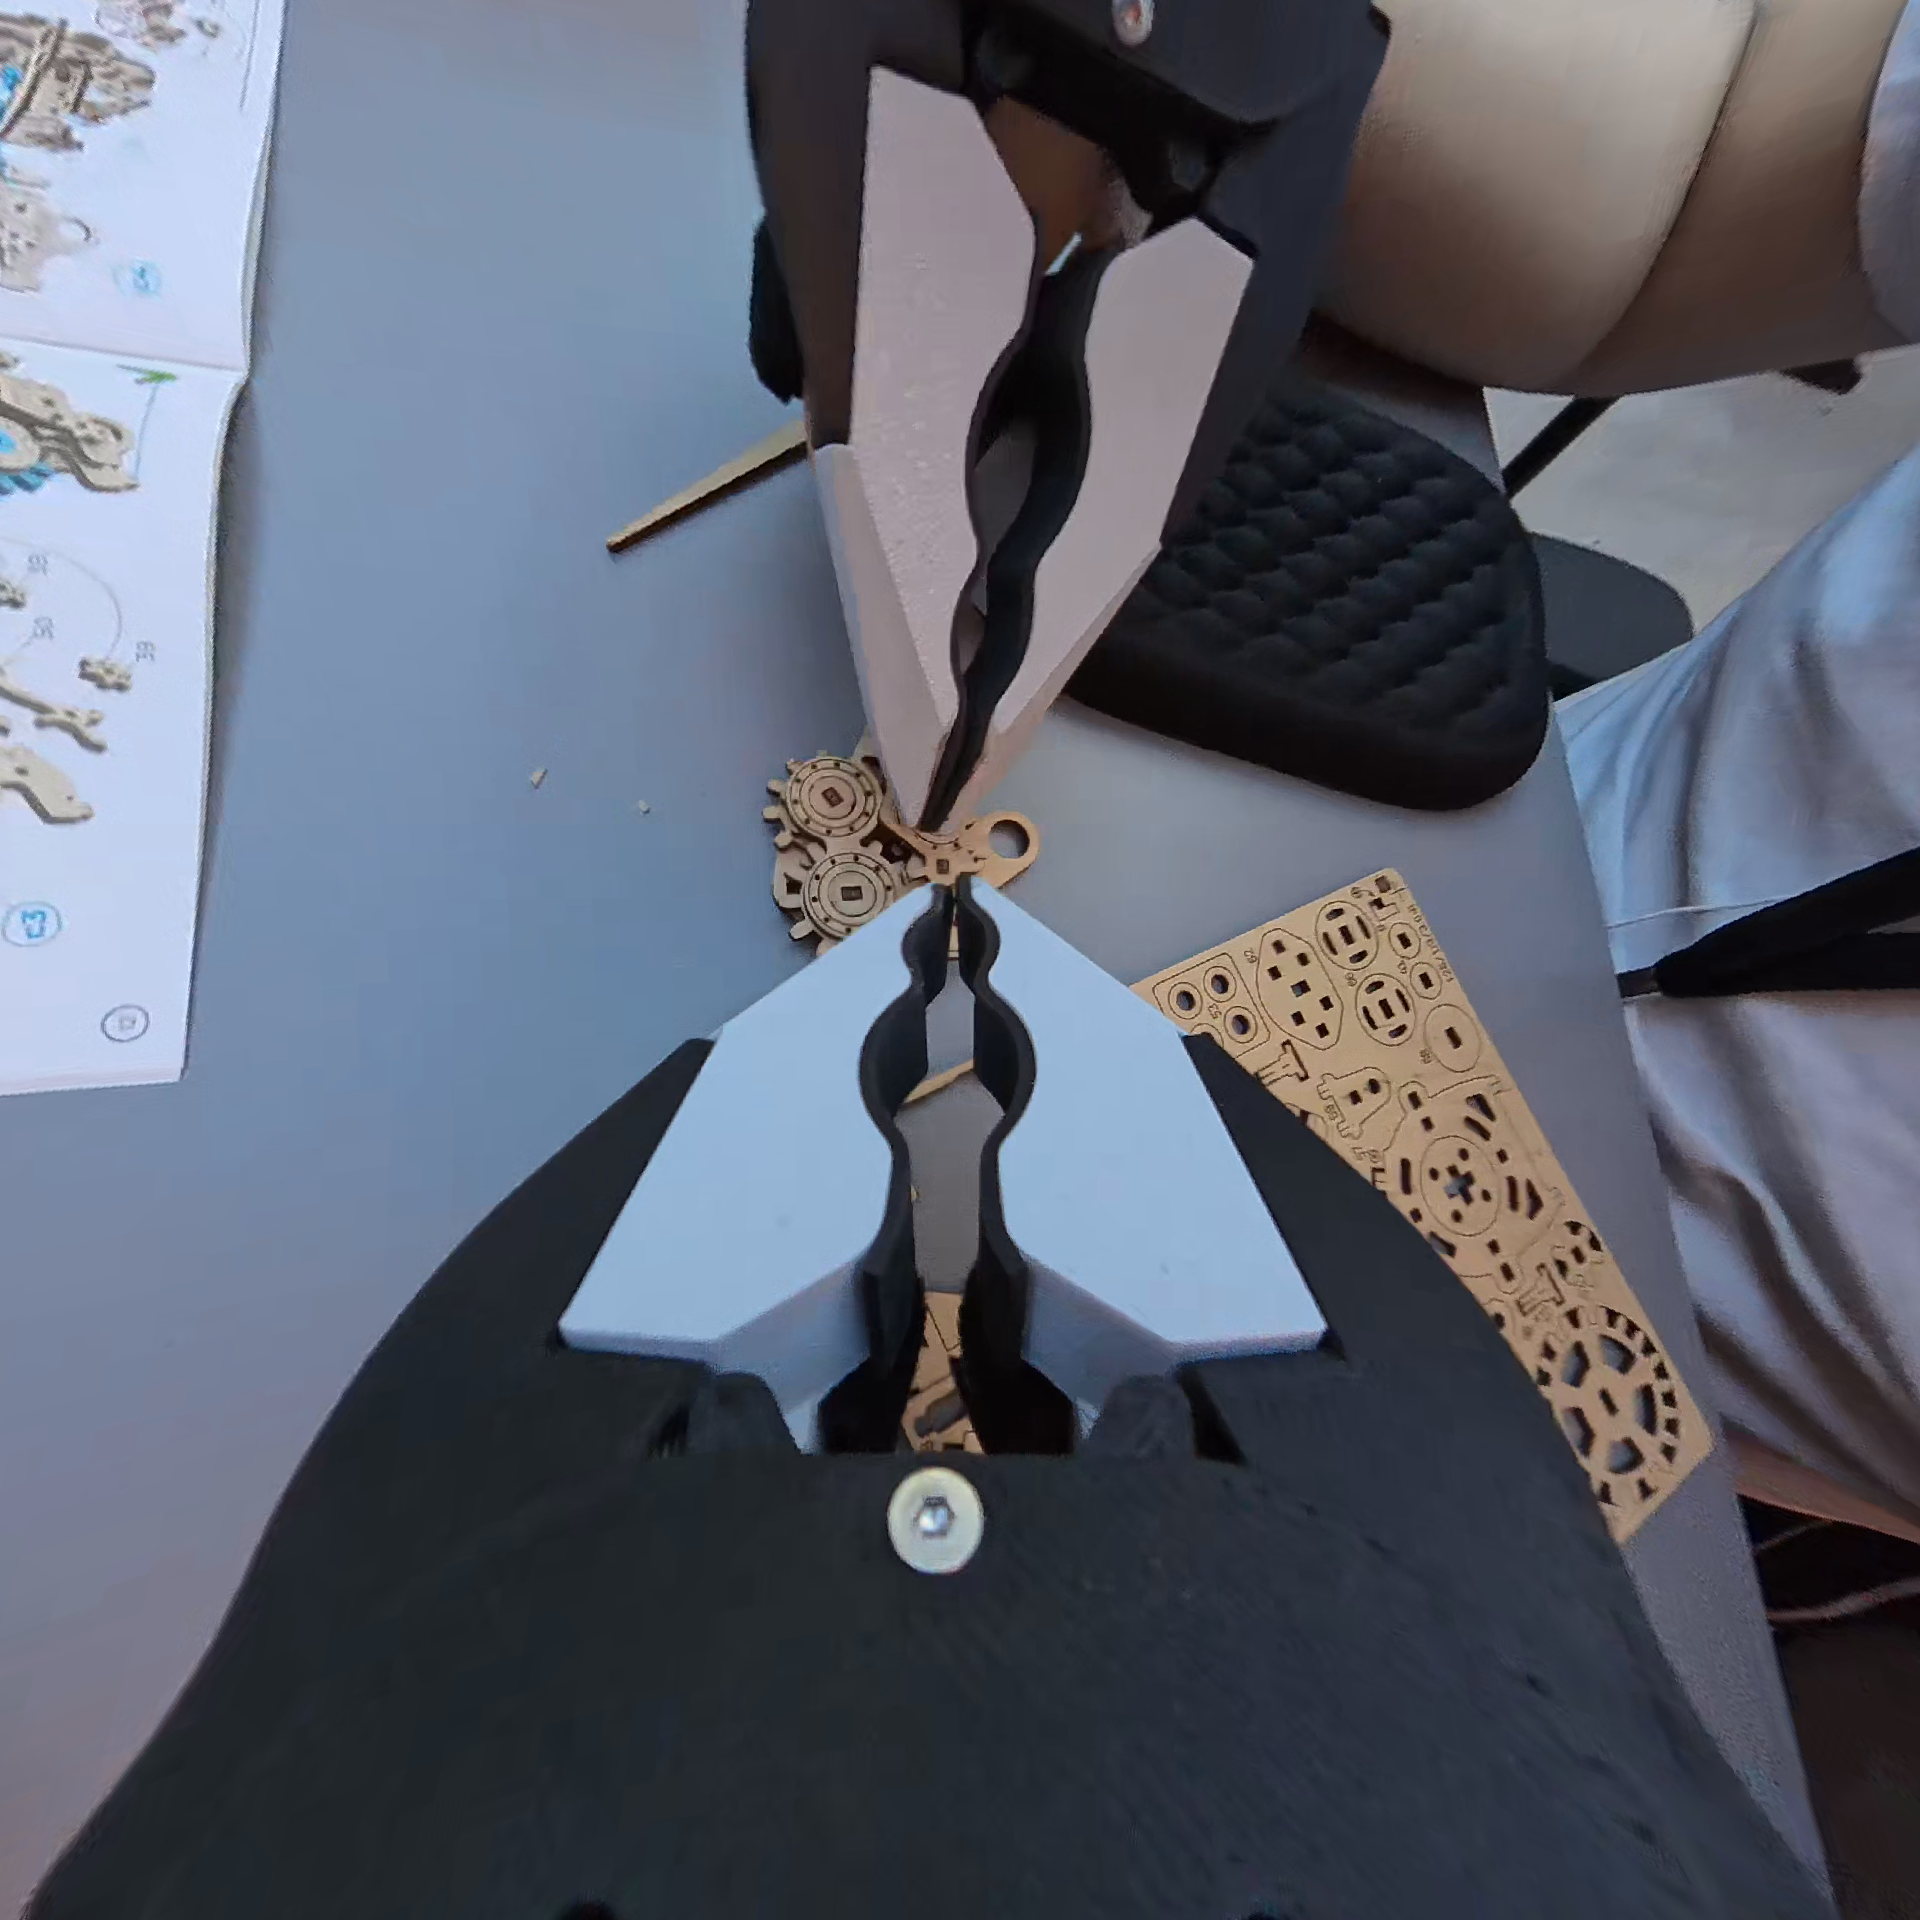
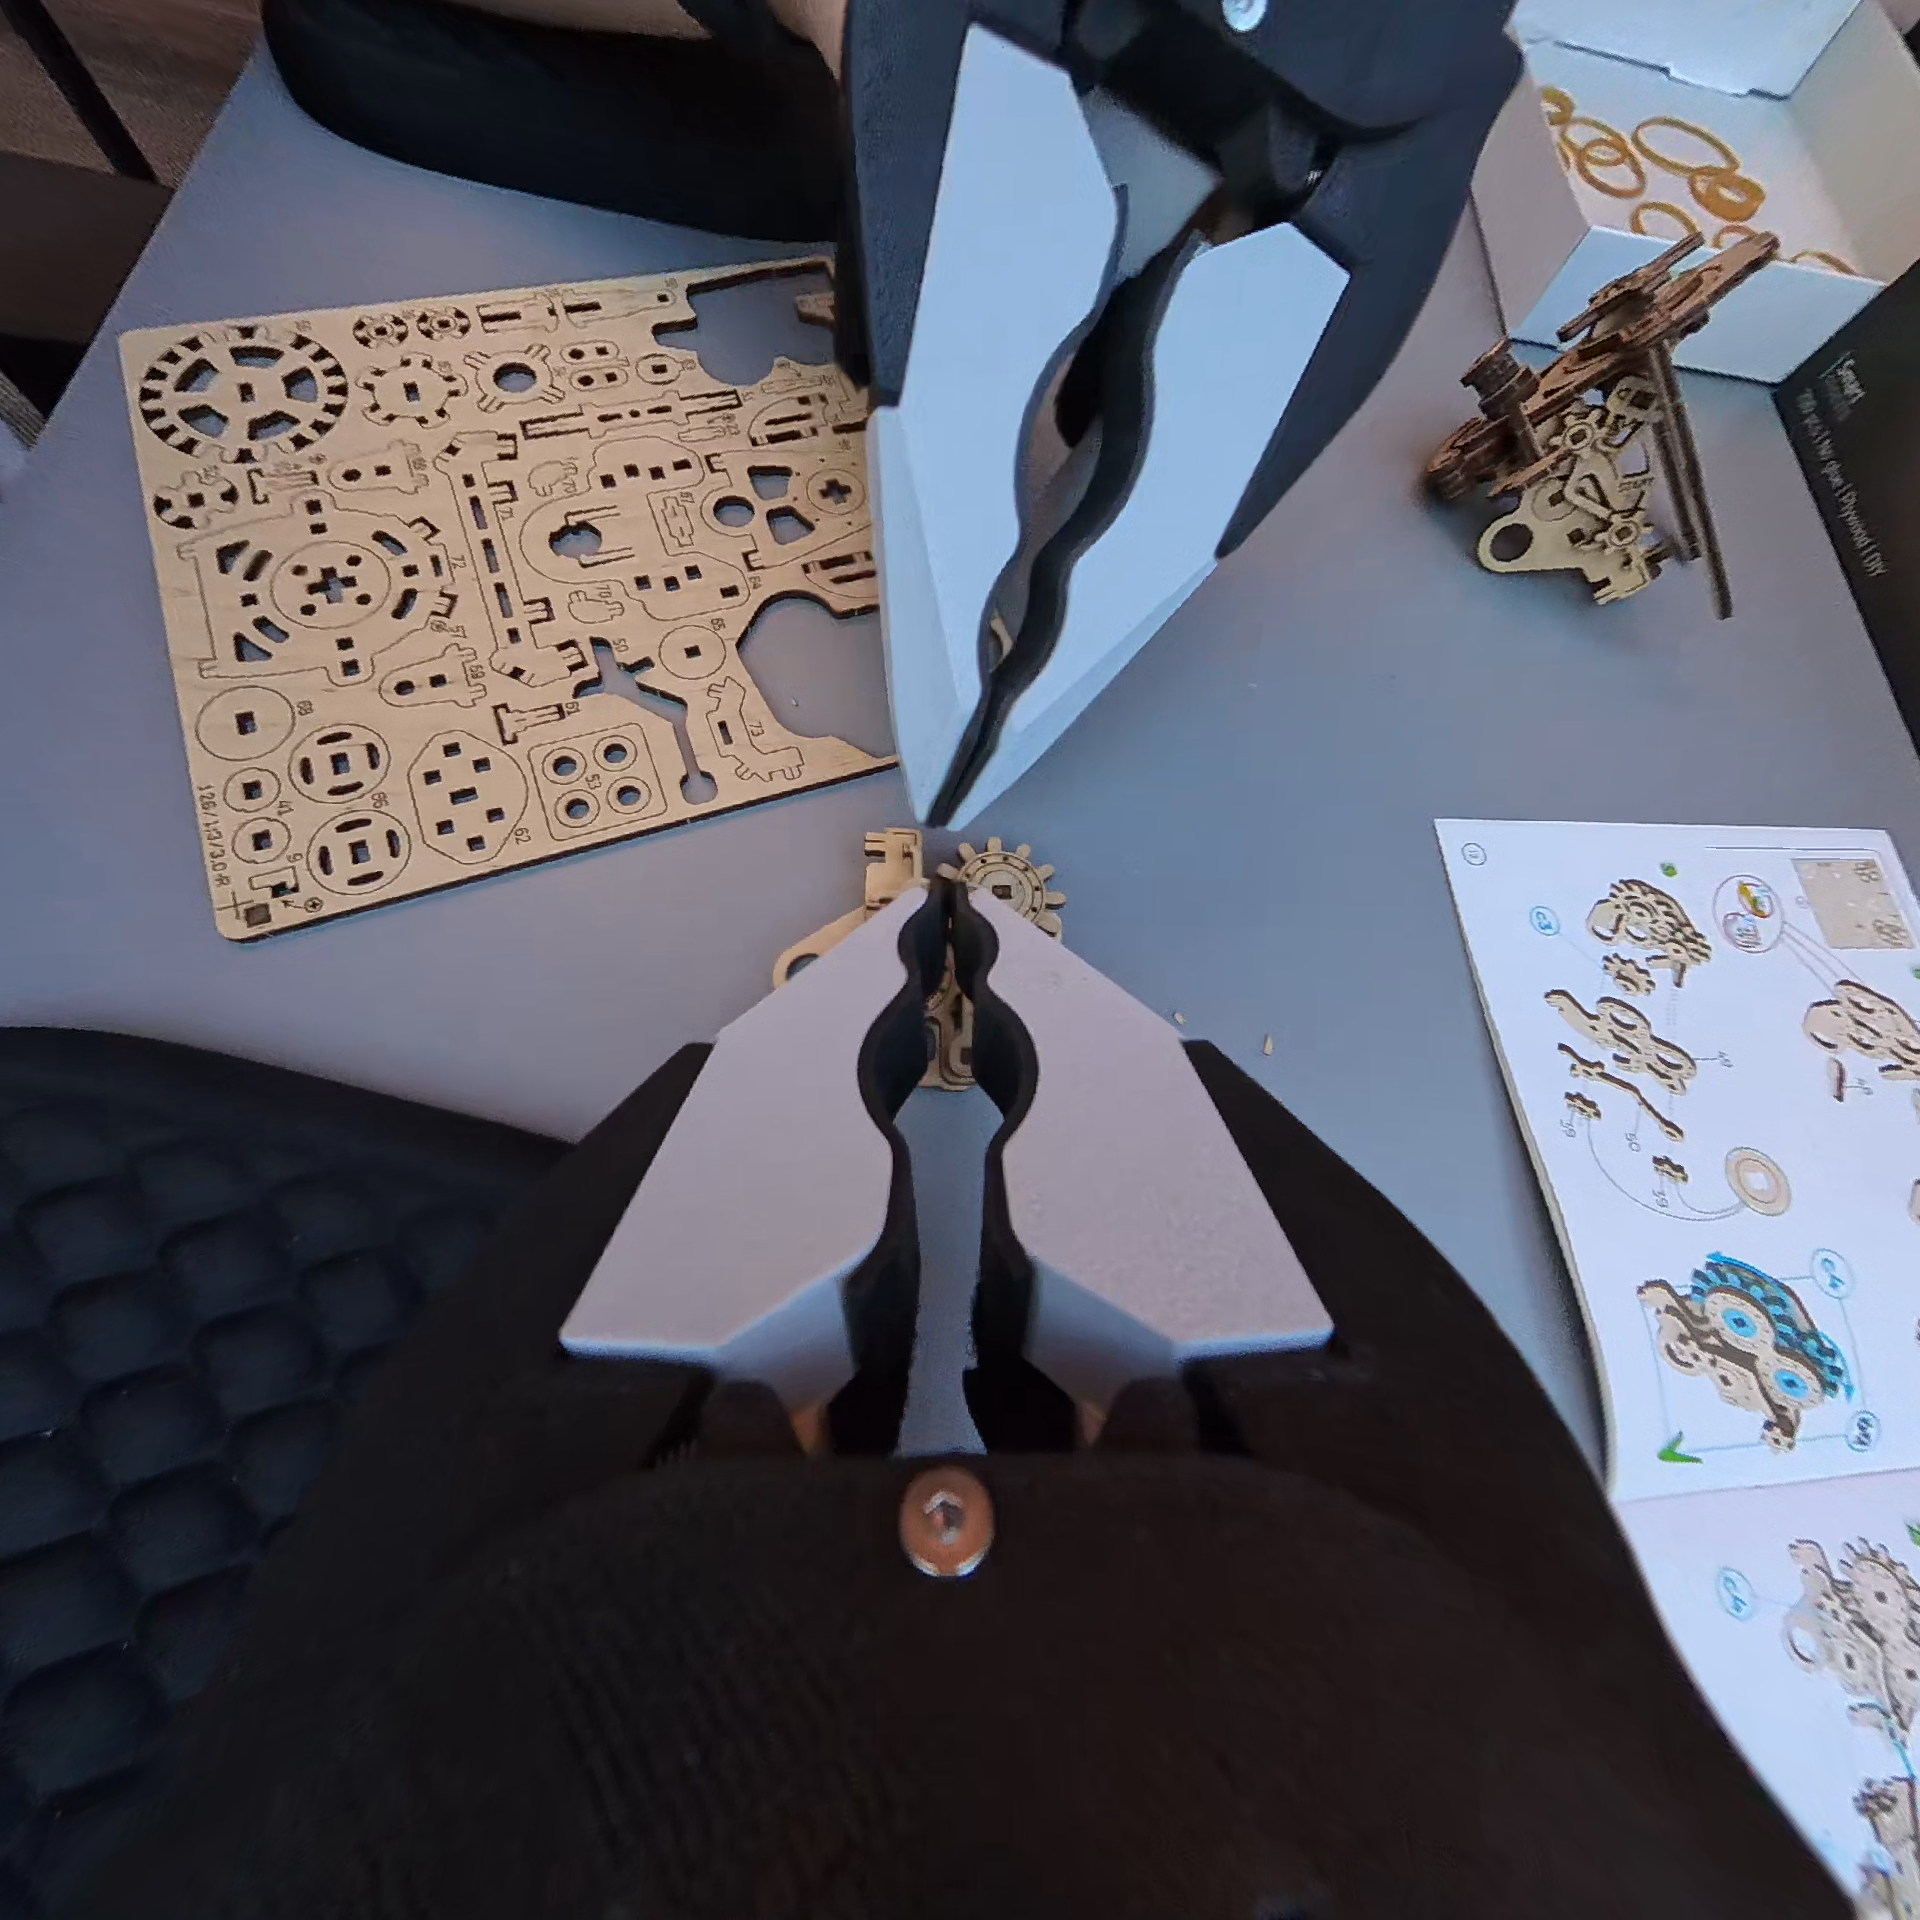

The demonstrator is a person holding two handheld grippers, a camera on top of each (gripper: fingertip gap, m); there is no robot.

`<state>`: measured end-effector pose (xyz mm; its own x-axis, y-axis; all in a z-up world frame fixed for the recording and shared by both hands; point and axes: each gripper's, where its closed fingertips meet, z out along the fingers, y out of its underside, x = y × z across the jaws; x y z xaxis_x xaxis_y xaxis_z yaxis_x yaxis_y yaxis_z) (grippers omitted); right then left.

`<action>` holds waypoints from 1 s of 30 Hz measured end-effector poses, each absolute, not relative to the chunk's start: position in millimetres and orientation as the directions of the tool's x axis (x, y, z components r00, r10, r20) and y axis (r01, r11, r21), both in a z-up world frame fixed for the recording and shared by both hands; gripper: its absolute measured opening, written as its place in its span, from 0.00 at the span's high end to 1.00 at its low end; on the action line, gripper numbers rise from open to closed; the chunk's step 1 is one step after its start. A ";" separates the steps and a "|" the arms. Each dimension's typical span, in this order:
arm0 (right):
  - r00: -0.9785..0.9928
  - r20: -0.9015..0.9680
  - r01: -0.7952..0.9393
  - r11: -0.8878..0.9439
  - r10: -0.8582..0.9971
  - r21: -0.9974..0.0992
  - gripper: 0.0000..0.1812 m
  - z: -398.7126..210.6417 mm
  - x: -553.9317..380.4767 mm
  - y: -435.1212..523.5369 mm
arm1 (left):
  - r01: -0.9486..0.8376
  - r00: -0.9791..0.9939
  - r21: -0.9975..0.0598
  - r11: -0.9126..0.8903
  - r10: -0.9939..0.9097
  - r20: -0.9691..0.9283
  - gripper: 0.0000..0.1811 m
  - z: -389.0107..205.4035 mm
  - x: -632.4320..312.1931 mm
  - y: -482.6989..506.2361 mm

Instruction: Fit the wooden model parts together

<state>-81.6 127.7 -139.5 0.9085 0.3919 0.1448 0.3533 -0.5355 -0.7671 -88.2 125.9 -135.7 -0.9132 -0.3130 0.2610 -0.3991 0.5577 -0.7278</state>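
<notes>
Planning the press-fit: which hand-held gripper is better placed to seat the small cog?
Right. The right hand-held gripper looks shut on the small cog over the gear assembly; the left hand-held gripper is merely shut beside it.

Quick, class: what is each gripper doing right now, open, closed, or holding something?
Left gripper: closed at the small gear; real grip cannot be told.
Right gripper: closed on the gear assembly.
</notes>
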 end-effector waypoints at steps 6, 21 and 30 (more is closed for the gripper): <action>0.910 0.095 0.326 -0.554 0.404 -0.766 1.00 -147.3 -83.4 130.0 | -0.289 -0.946 -0.725 0.625 -0.301 0.117 1.00 -149.6 -86.5 119.2; 0.944 0.081 0.262 -0.575 0.321 -0.775 1.00 -147.6 -77.6 127.8 | -0.441 -0.893 -0.702 0.559 -0.348 0.285 0.85 -146.6 -87.3 117.8; 0.944 0.102 0.272 -0.563 0.315 -0.781 1.00 -147.3 -76.7 129.5 | -0.358 -0.917 -0.708 0.608 -0.373 0.143 0.92 -151.5 -79.0 121.4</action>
